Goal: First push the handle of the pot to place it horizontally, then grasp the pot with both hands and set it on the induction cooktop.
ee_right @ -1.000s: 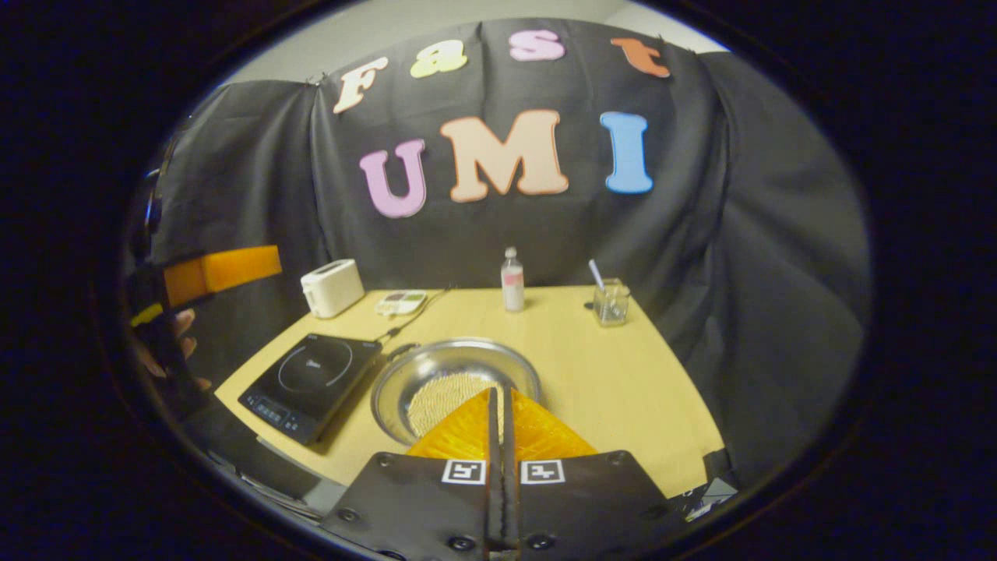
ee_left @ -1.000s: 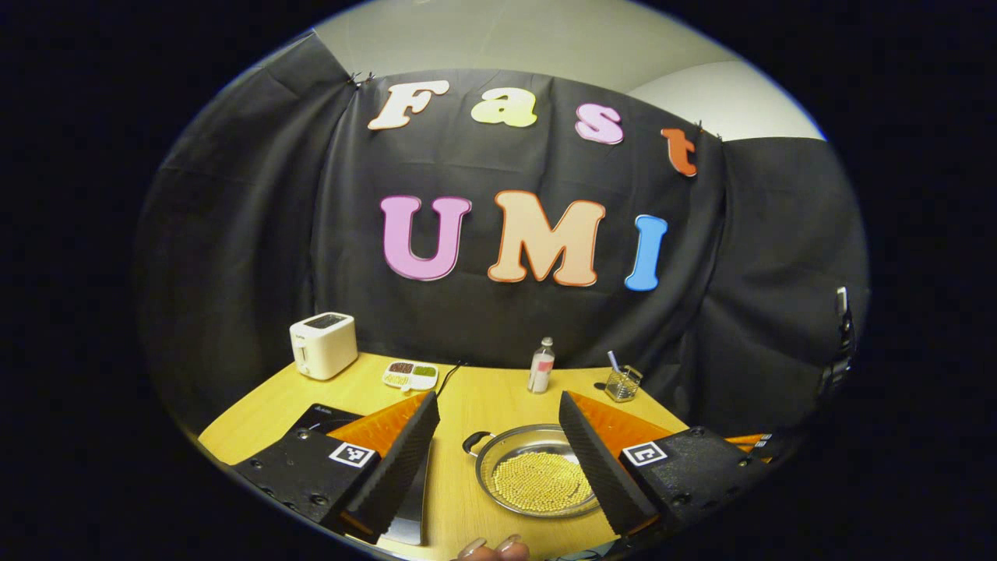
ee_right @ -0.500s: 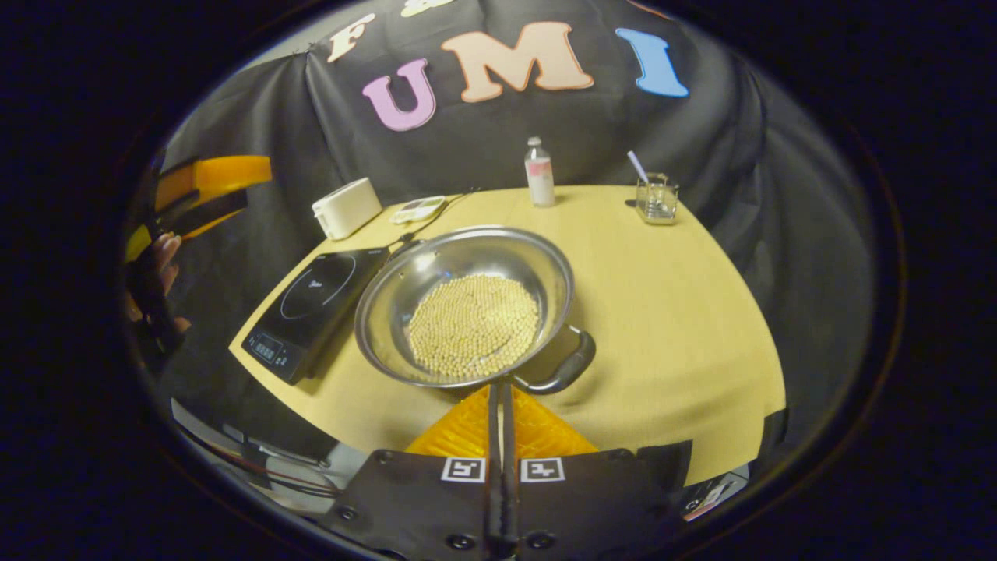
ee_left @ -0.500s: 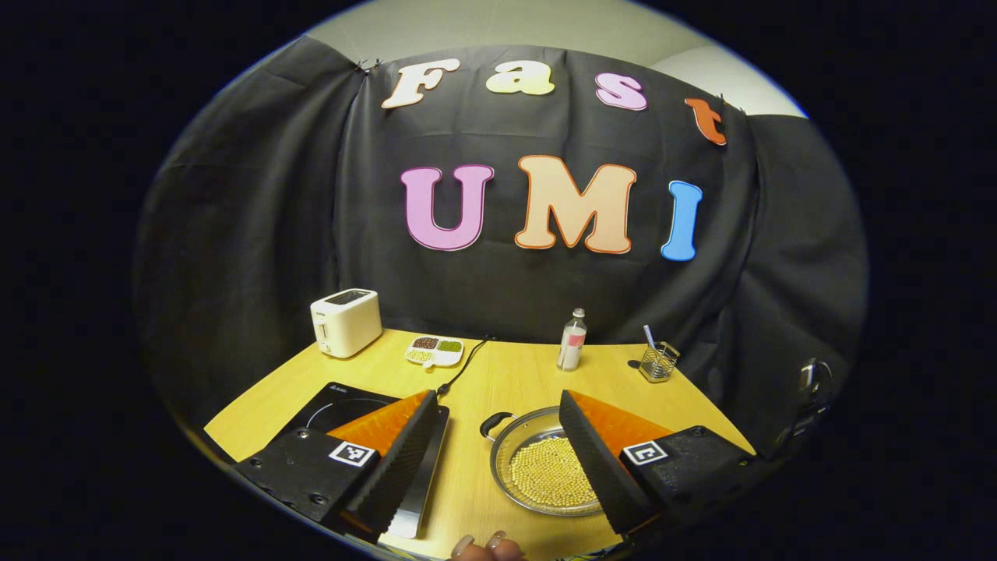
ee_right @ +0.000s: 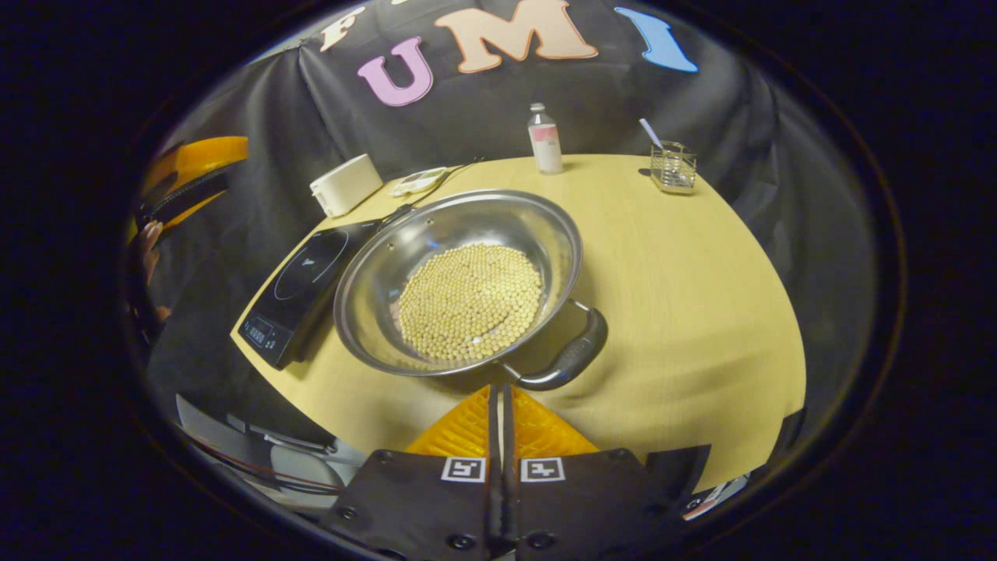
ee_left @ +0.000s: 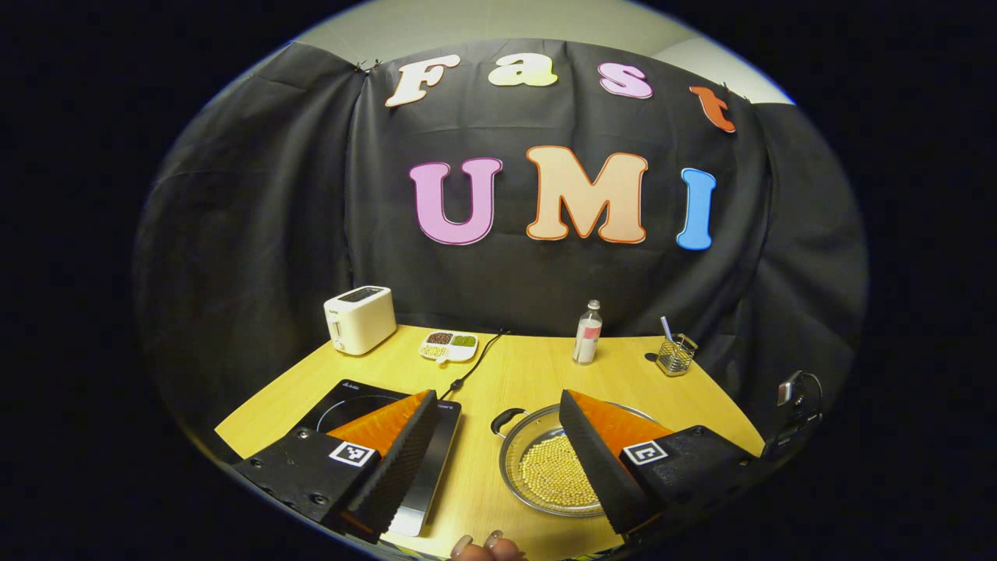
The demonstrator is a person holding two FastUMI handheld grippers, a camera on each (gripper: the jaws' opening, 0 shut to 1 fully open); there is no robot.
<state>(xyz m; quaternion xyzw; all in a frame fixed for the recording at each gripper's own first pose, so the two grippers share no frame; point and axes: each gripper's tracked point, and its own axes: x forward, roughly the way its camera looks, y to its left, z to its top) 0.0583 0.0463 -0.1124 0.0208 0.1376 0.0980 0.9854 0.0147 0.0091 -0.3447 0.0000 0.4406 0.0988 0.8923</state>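
one pot beside cooktop; its logo unreadable.

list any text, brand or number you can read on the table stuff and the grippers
cooktop: a small brand mark and control panel print, both too blurred to read.
bottle: a pink label, too small to read.
right gripper and left gripper: square code markers, no words.
toaster and pot: no text that I can make out.

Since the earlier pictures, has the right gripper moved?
Yes. The right gripper, shut, has come forward and down toward the pot, whose near handle now lies just ahead of its tips.
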